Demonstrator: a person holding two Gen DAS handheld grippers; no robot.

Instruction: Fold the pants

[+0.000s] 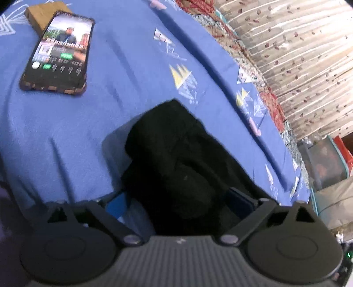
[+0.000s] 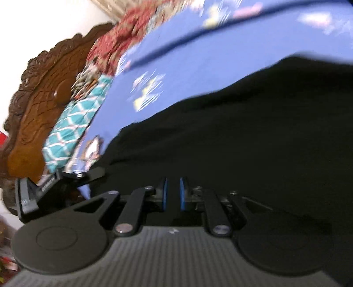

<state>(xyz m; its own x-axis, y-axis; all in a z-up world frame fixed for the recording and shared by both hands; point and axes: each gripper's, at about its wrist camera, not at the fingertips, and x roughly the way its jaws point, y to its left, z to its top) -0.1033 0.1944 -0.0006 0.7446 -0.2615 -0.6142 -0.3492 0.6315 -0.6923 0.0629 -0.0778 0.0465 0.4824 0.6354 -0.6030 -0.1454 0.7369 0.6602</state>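
- Pants (image 1: 176,159), black, lie in a bunched mound on the blue bedsheet (image 1: 114,66), filling the centre and lower middle of the left wrist view.
- Left gripper (image 1: 178,205) stands wide open, its blue pads (image 1: 115,206) spread to either side of the black cloth; the fabric sits between them, but a firm grip cannot be told.
- A smartphone (image 1: 58,53) with a lit screen lies on the sheet in the upper left of that frame, well apart from the pants, with a brown block (image 1: 45,15) just behind it.
- A patterned curtain (image 1: 304,55) fills the upper right, beyond the bed's edge.
- In the right wrist view, which is blurred, the pants (image 2: 242,136) spread as a broad black mass across the right and lower half of the frame.
- Right gripper (image 2: 173,194) is nearly closed, a narrow gap showing between its blue pads (image 2: 165,193); whether cloth is pinched there cannot be told against the black.
- A carved wooden headboard (image 2: 44,99) stands at the left of that frame, with a teal patterned pillow (image 2: 75,123) beside it.
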